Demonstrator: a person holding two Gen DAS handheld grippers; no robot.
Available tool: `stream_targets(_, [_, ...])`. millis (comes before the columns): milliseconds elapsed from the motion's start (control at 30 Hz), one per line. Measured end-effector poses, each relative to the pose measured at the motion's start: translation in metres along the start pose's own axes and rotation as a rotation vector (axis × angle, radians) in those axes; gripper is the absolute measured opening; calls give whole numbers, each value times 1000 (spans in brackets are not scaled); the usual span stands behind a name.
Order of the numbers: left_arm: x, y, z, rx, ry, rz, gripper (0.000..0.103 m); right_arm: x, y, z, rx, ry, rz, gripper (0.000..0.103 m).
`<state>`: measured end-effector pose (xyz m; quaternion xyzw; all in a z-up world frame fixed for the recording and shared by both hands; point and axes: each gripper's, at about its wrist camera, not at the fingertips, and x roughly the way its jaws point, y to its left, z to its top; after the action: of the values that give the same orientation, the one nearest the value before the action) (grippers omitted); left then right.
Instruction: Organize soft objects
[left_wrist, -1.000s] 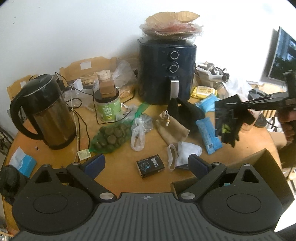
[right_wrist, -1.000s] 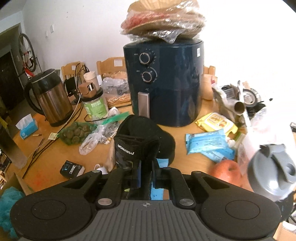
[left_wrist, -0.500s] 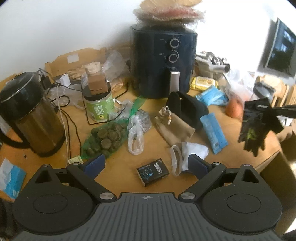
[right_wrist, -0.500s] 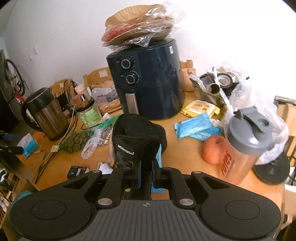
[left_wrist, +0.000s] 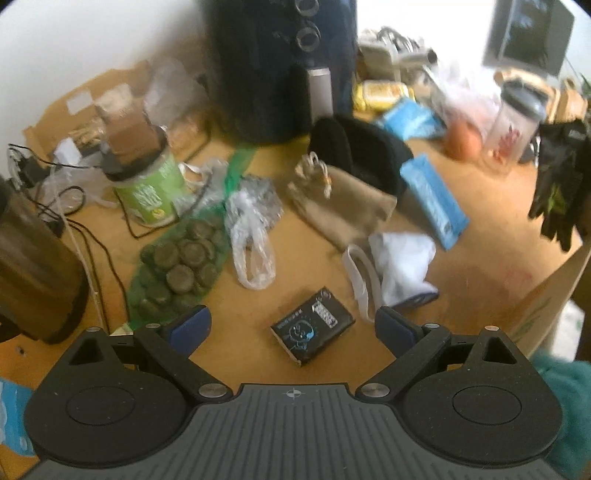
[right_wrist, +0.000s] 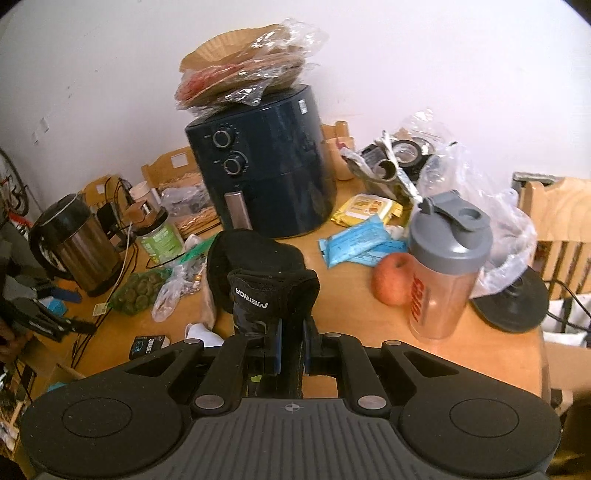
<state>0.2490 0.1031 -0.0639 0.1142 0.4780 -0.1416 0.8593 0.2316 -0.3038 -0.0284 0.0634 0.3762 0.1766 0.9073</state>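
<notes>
— How far along was the sorting?

— One piece was in hand: the right gripper (right_wrist: 290, 341) pinched a black glove (right_wrist: 271, 295), lifted off the table (right_wrist: 354, 280).

— And the left?

— The left gripper (left_wrist: 291, 328) was spread, empty; beyond its fingers lay the white cloth (left_wrist: 400, 264), tan pouch (left_wrist: 341, 203) and black hat (left_wrist: 360, 149), still unsorted.

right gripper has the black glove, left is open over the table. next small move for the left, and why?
Probably lower the left gripper toward the white cloth just ahead of its right finger. It stands open with nothing between the fingers, and that cloth is the nearest loose soft item; the small black box is closer but rigid. The right gripper is shut on the black glove, so it is busy.
</notes>
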Motion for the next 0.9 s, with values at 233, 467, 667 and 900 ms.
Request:
stream_targets(233, [33,0,-2,84,67,-40,95,-7,-2,-8,50,10,-47,13])
stream_targets(467, [72,-3,-1,158,136,-69,85,-15,-1,-16,87,5,-62,13])
stream_targets(667, [97,-7,0,202,188,-101,83,-20,-2,-22,114,4,-82,13])
stream_targets(900, [119,-14,-4,257,234,-102,68,-28,-3,-27,124,1,-98,14])
